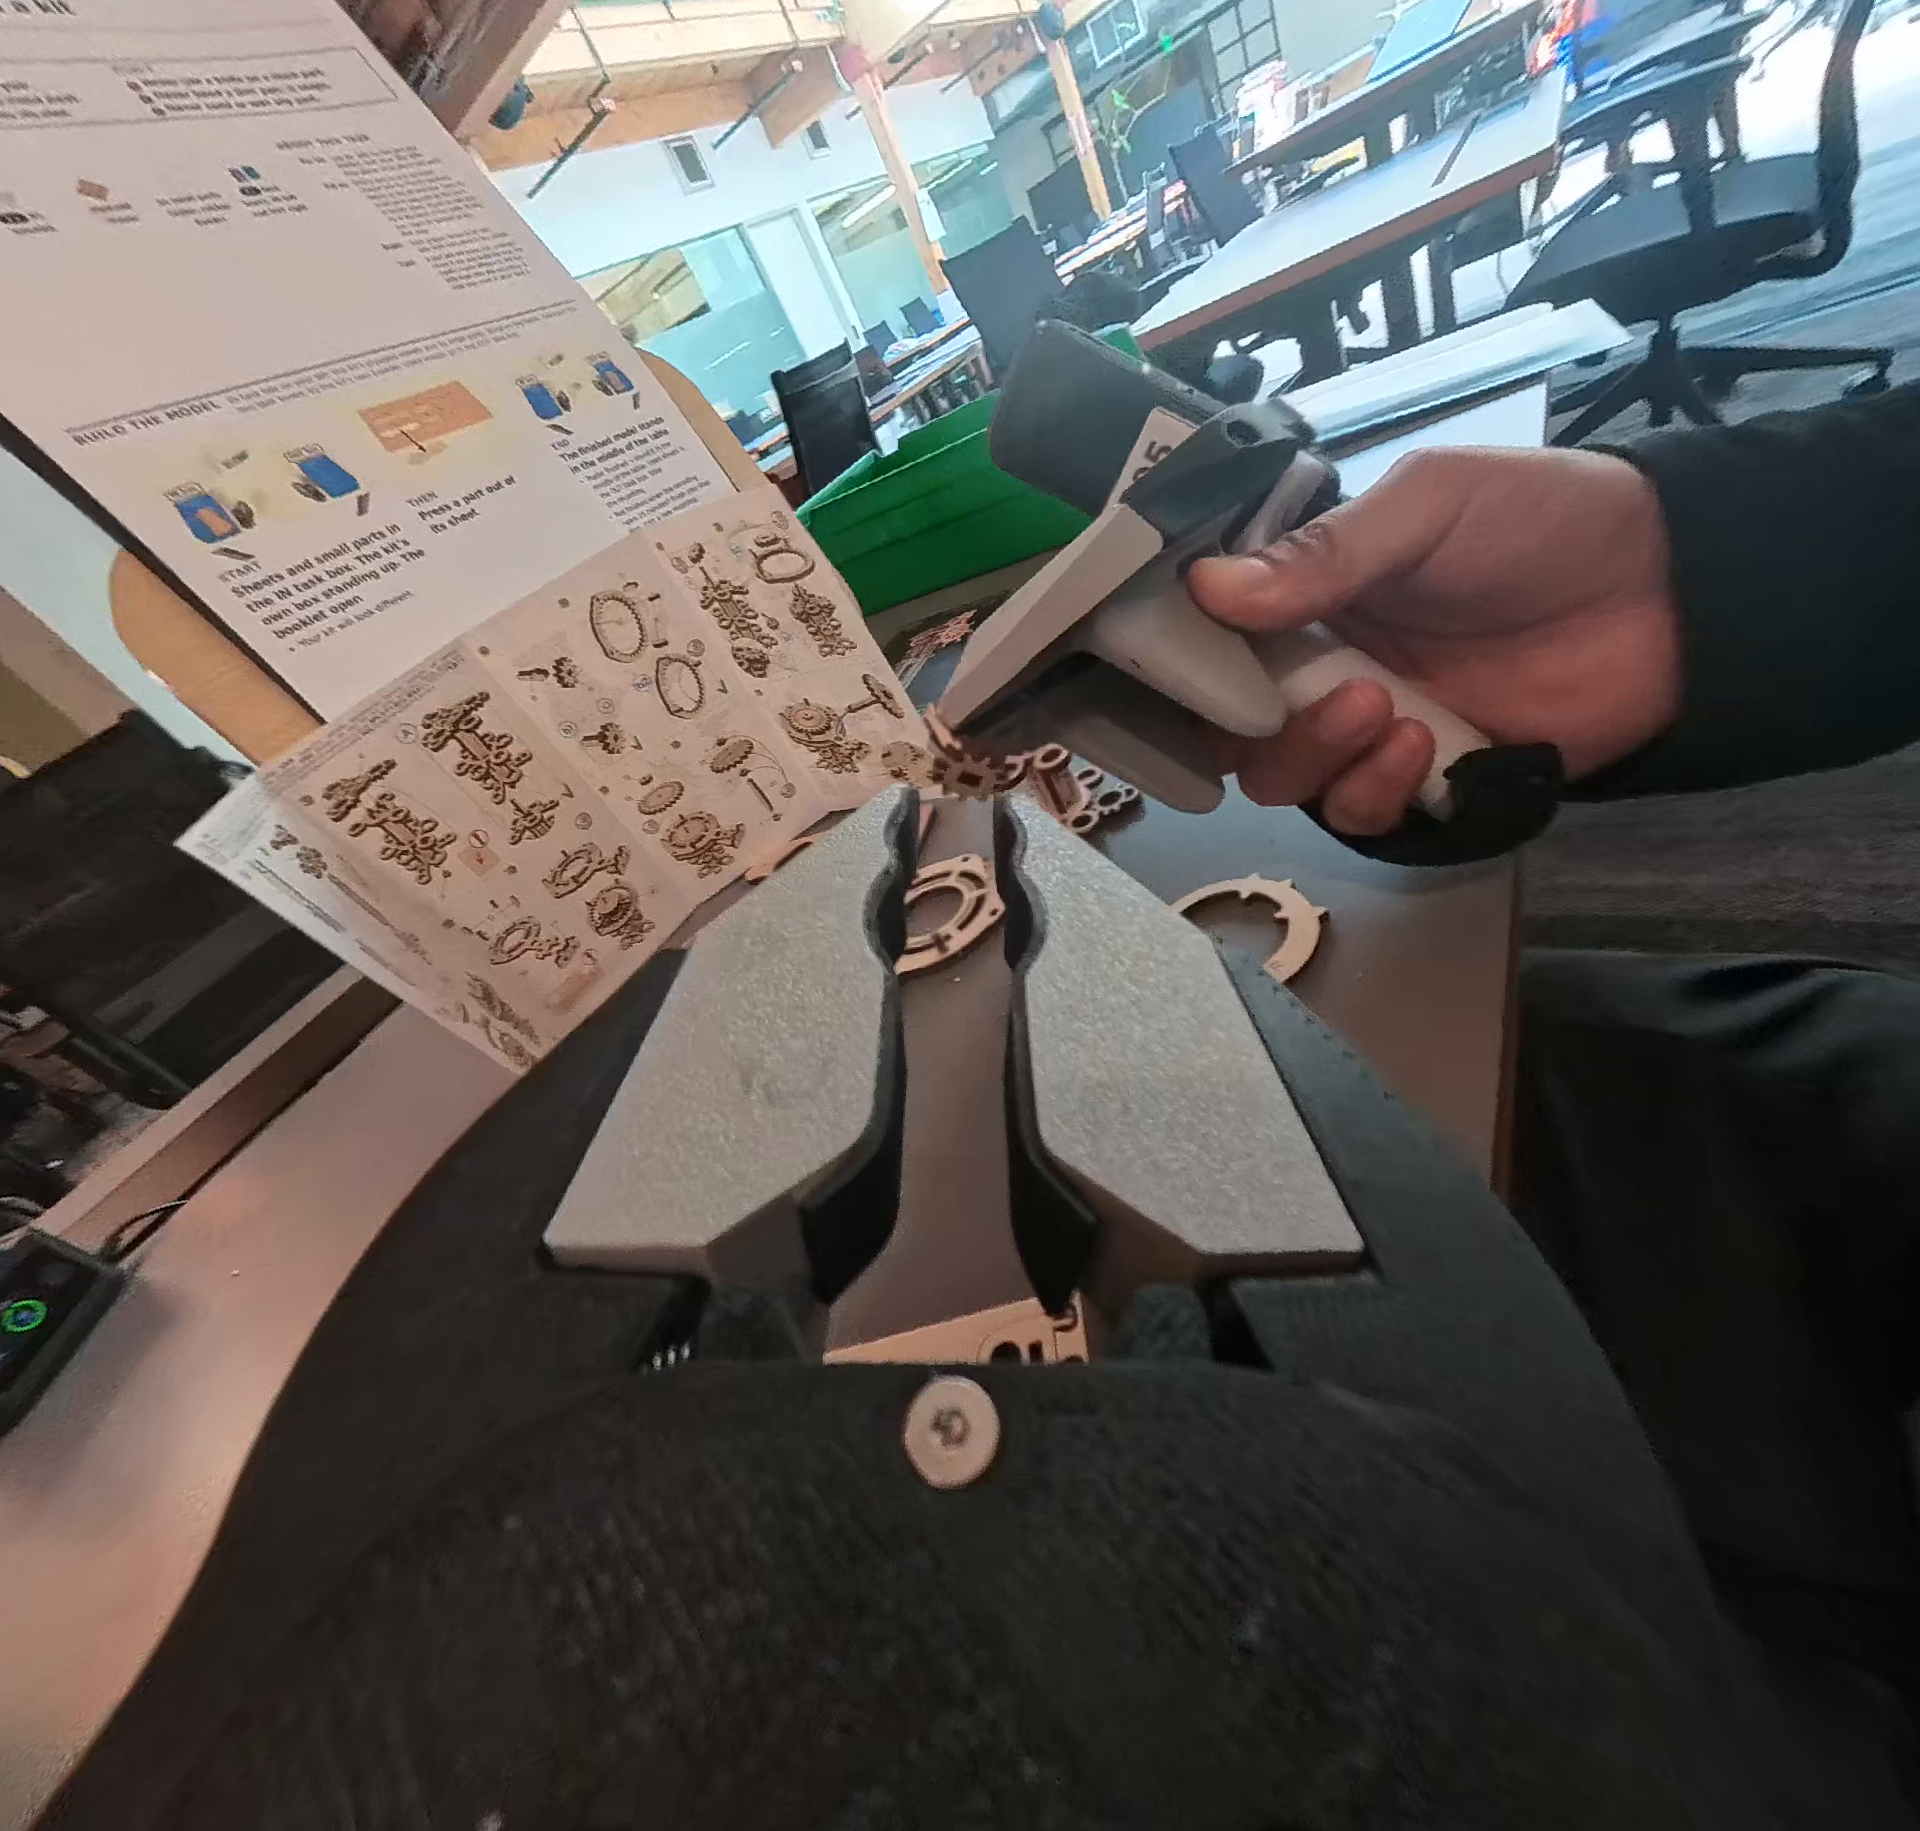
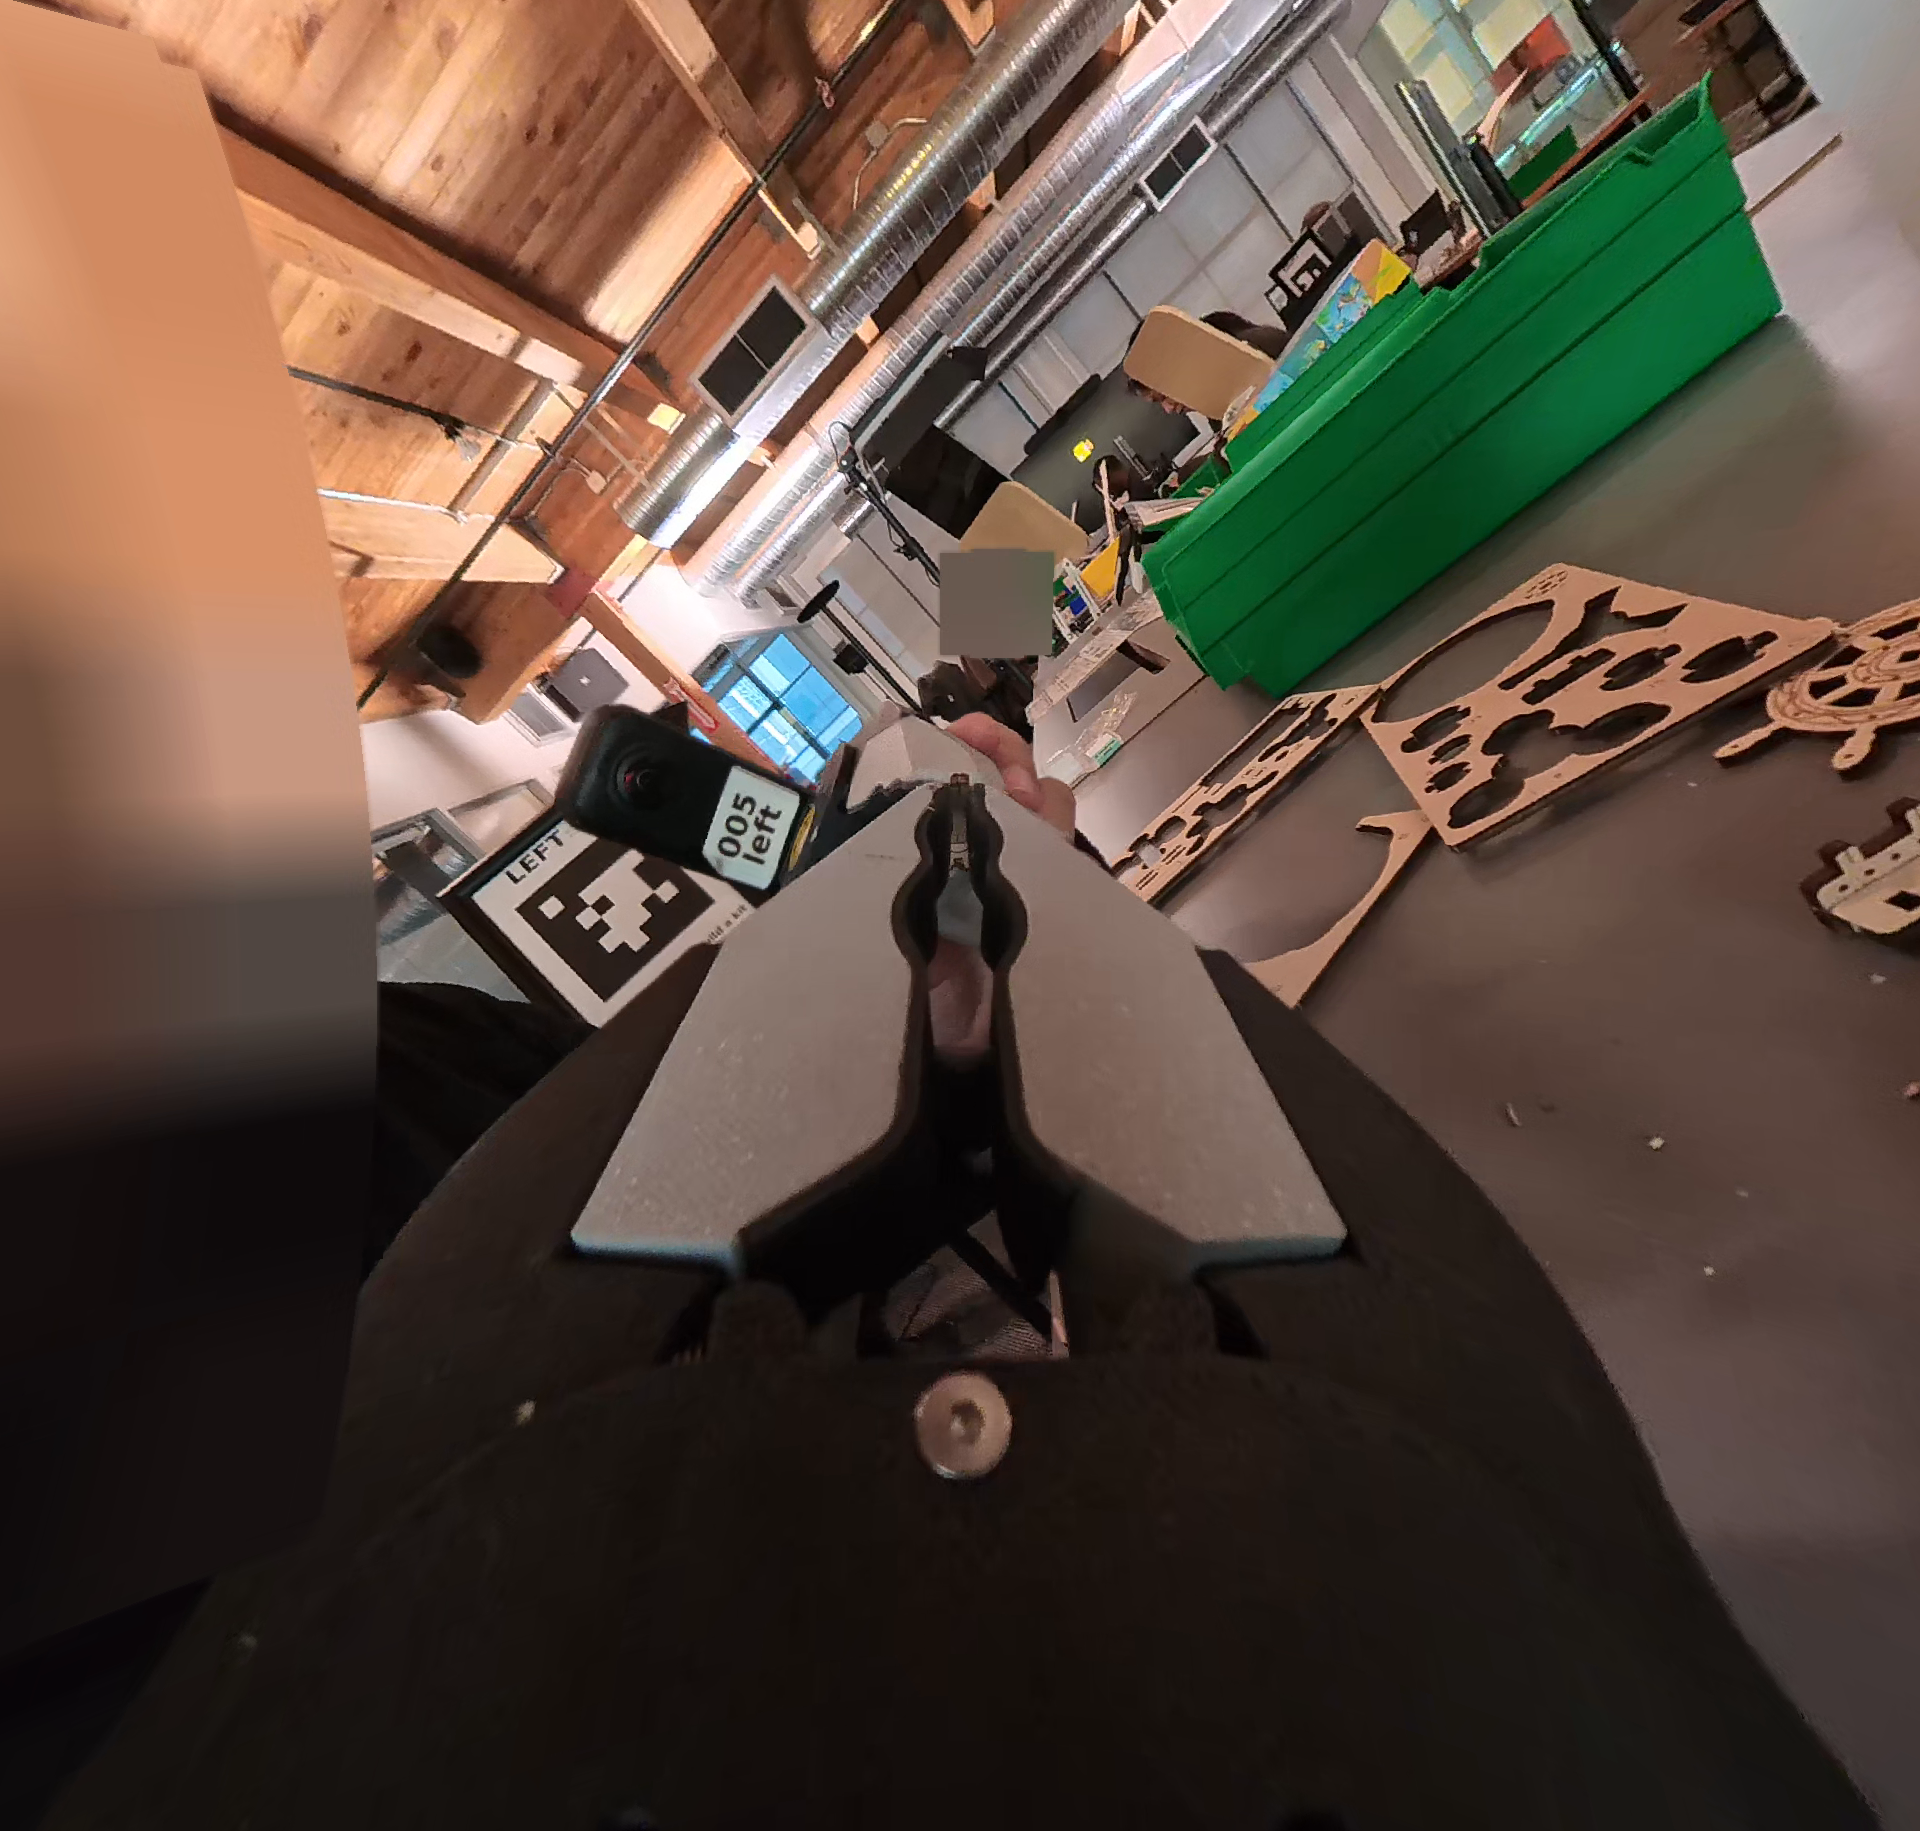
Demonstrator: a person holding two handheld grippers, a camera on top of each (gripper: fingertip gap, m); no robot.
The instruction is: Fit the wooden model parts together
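My left gripper (image 1: pixel 956 805) has its jaws drawn close with a narrow gap. A small wooden gear with a square hole (image 1: pixel 971 773) sits right at its tips. My right gripper (image 1: pixel 951 734), held by a hand (image 1: pixel 1455 618), comes in from the right and pinches a thin toothed wooden part (image 1: pixel 948 742) against that gear. In the right wrist view my right gripper (image 2: pixel 957 817) is shut on a thin wooden piece (image 2: pixel 958 825) seen edge-on. The left gripper's finger (image 2: pixel 906 753) lies just beyond it. Where the parts join is hidden.
A wooden ring (image 1: pixel 951 914) and a toothed ring (image 1: pixel 1252 914) lie on the dark table (image 1: pixel 1382 950). A folded booklet (image 1: pixel 582 773) and an instruction sheet (image 1: pixel 260 327) stand at the left. A green bin (image 2: pixel 1455 451), punched-out sheets (image 2: pixel 1579 701) and a part-built assembly (image 2: pixel 1860 690) lie to the right.
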